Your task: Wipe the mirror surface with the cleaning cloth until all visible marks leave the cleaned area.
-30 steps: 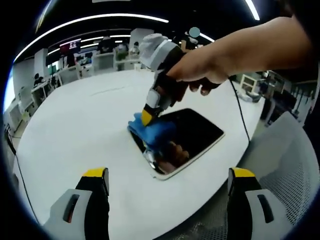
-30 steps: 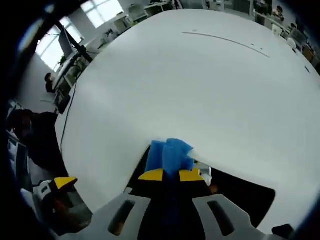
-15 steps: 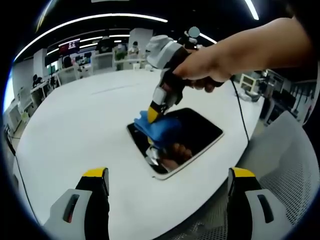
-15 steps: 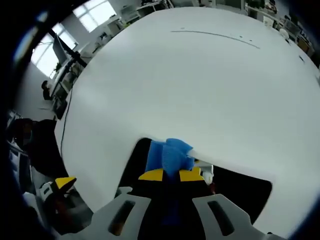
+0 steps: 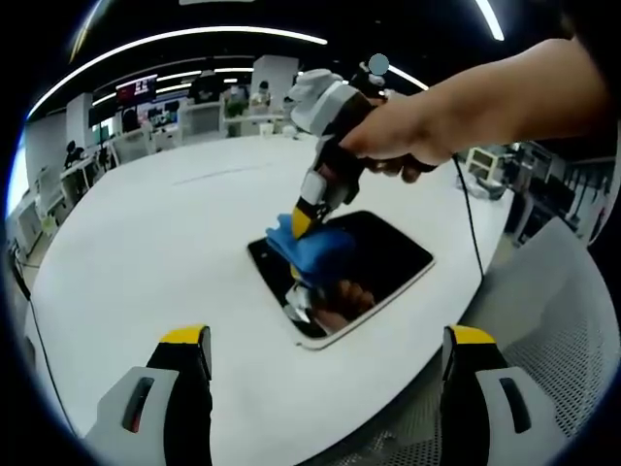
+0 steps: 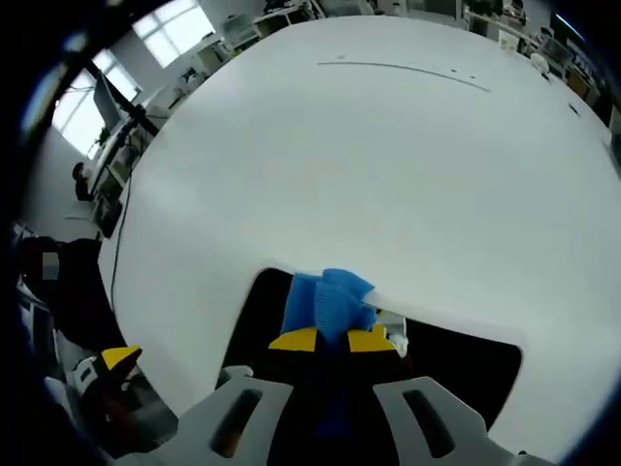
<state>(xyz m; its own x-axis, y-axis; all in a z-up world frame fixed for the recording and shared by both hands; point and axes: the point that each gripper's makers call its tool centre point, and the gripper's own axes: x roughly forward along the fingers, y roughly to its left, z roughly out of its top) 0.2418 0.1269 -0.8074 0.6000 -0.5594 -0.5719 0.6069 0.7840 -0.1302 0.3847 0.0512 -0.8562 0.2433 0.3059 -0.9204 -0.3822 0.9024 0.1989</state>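
Our right tongs (image 5: 303,221) press a blue cleaning cloth (image 5: 312,249) onto a dark mirror (image 5: 374,262) lying flat on a white desk (image 5: 146,252).

In the right gripper view our right tongs are clenched on the cloth, which bunches past the yellow tips at the mirror's far edge. Our left tongs (image 5: 325,361) hover apart from the work, released and empty, yellow tips wide. In the left gripper view the mirror sits near the desk's rim beside a mesh chair (image 5: 553,320), with broad bare desk beyond it. We judge the risk to be this: nothing braces the mirror, so a firm stroke toward the rim could slide it off. We also think the cloth could slip past the mirror's edge and drag on the desk.
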